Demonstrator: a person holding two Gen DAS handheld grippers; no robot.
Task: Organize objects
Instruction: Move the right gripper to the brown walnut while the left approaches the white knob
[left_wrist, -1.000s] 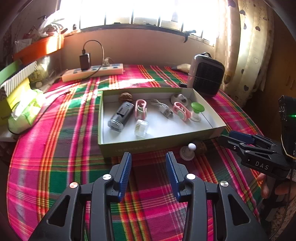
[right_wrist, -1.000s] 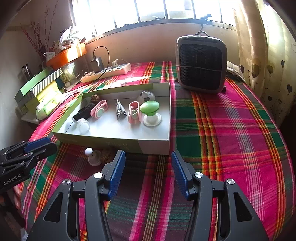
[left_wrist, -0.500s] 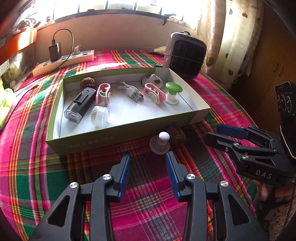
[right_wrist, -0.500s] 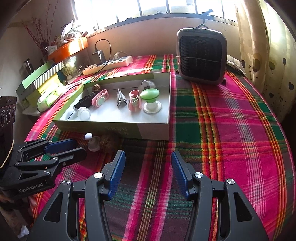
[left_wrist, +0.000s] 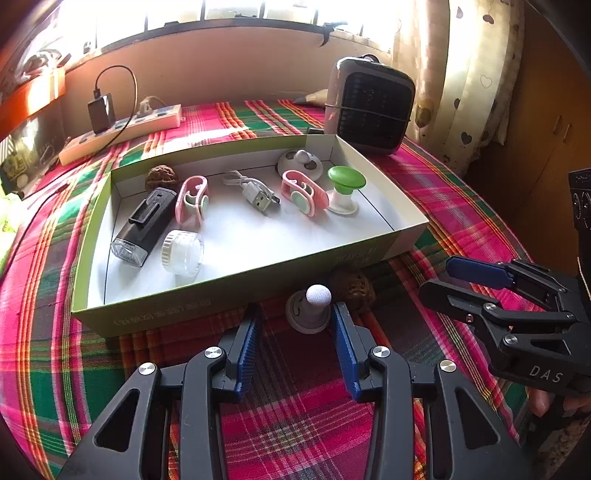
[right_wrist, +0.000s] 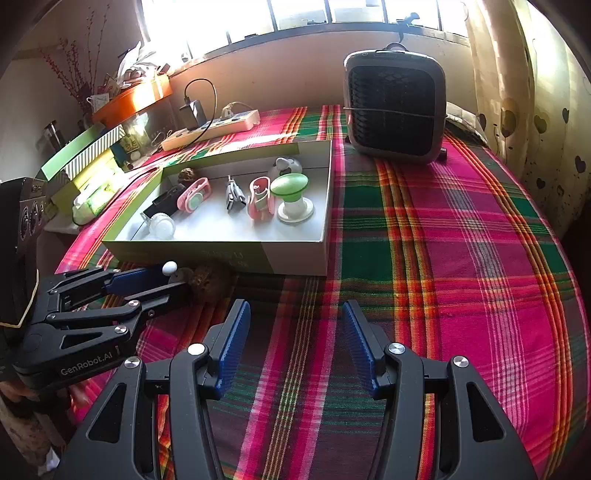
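A small grey knob with a white ball top (left_wrist: 309, 308) stands on the plaid cloth just in front of the green box (left_wrist: 236, 291). A brown walnut (left_wrist: 352, 286) lies beside it on the right. My left gripper (left_wrist: 297, 326) is open, its blue fingertips on either side of the knob without pressing it. The box holds a black torch (left_wrist: 146, 225), a white jar (left_wrist: 183, 253), two pink clips, a USB cable (left_wrist: 255, 192), a green-topped knob (left_wrist: 345, 184) and another walnut. My right gripper (right_wrist: 295, 317) hangs open over bare cloth, right of the walnut (right_wrist: 212, 280).
A grey fan heater (right_wrist: 393, 107) stands behind the box on the right. A power strip with a charger (left_wrist: 122, 131) lies at the back left. Stacked boxes and an orange tray (right_wrist: 129, 98) crowd the left edge. The round table drops off by the curtain at the right.
My left gripper has come forward and down towards the box front, so the grey knob now sits between its fingertips. The right gripper has hardly moved. Both stay equally wide.
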